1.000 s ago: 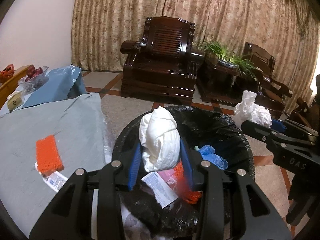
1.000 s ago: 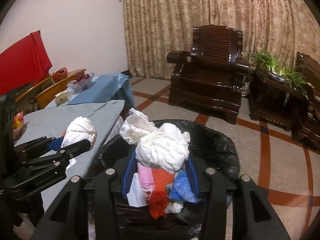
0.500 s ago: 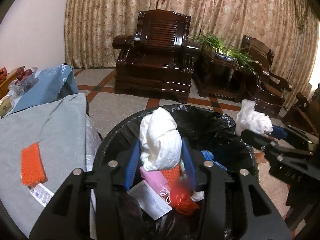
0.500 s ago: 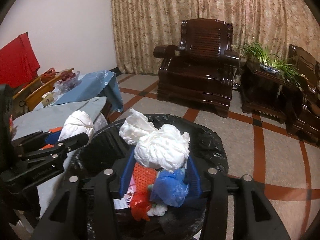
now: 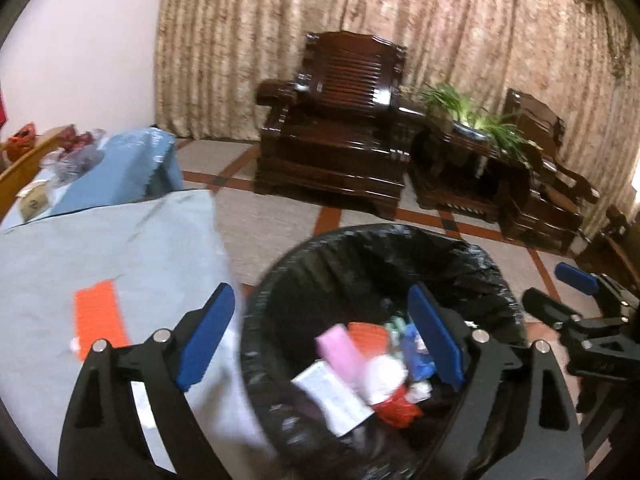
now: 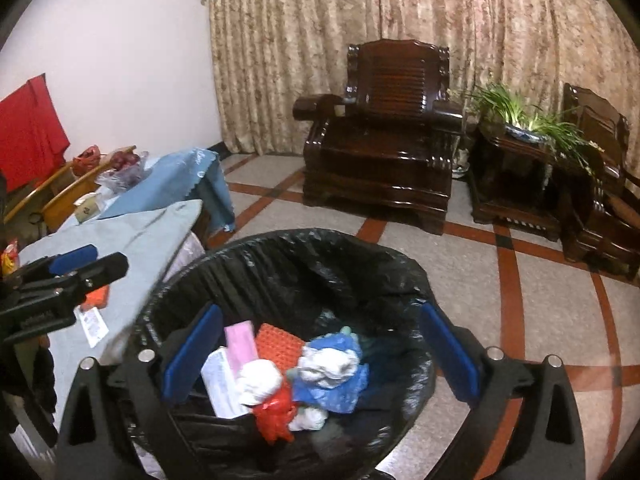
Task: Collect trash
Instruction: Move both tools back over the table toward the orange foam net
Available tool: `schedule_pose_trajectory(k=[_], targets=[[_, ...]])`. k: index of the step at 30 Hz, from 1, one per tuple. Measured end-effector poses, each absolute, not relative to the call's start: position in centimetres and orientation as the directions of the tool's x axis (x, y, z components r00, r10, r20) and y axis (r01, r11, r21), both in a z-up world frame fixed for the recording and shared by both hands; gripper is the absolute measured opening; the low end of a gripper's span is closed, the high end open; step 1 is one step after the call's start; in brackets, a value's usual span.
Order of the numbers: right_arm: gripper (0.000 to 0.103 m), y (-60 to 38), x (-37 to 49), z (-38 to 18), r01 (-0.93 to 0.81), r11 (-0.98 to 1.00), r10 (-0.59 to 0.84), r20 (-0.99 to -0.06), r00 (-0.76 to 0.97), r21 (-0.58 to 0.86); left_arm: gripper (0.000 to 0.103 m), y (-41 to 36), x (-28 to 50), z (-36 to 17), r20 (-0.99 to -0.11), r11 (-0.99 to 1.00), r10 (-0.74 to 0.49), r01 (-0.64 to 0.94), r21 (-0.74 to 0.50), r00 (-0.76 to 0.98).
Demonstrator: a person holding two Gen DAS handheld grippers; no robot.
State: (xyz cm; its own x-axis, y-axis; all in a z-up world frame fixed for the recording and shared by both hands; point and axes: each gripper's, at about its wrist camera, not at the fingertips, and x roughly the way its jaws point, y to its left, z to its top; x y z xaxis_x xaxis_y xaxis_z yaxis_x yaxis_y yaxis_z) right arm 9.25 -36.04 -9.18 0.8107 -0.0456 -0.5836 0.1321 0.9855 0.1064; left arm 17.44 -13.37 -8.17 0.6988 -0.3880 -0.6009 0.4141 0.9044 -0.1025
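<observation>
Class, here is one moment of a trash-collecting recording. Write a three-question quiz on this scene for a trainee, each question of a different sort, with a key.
1. True or false: the left gripper holds a white tissue wad.
2. Which liner does the trash bin have? A) white B) black C) none
3. Fill in: the orange pad still outside the bin lies on the ____ cloth.

Key:
1. False; nothing is between its pads.
2. B
3. grey; it lies left of the bin in the left wrist view.

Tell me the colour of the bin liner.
Black; the bin liner shows best in the right wrist view.
</observation>
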Motion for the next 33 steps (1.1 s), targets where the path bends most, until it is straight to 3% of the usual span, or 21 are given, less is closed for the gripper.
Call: schedule_pose_trajectory(k=[19,33], targets=[[0.097,-21.4,11.8,-8.6,-0.149,0.981,0.191,-0.570,0.799,0.121,0.088,5.3,13.2,-8.0,-0.610,0.997,-0.081,0.072,-0.039,0.789],[0.097,-11.4,18.6,-10.7,-0.272,0.956,0.284,-0.594,0.753,0.112,0.088,13.2,15.7,-10.6,-0.632,0.996,0.036,-0.078,-0.039,0.774]])
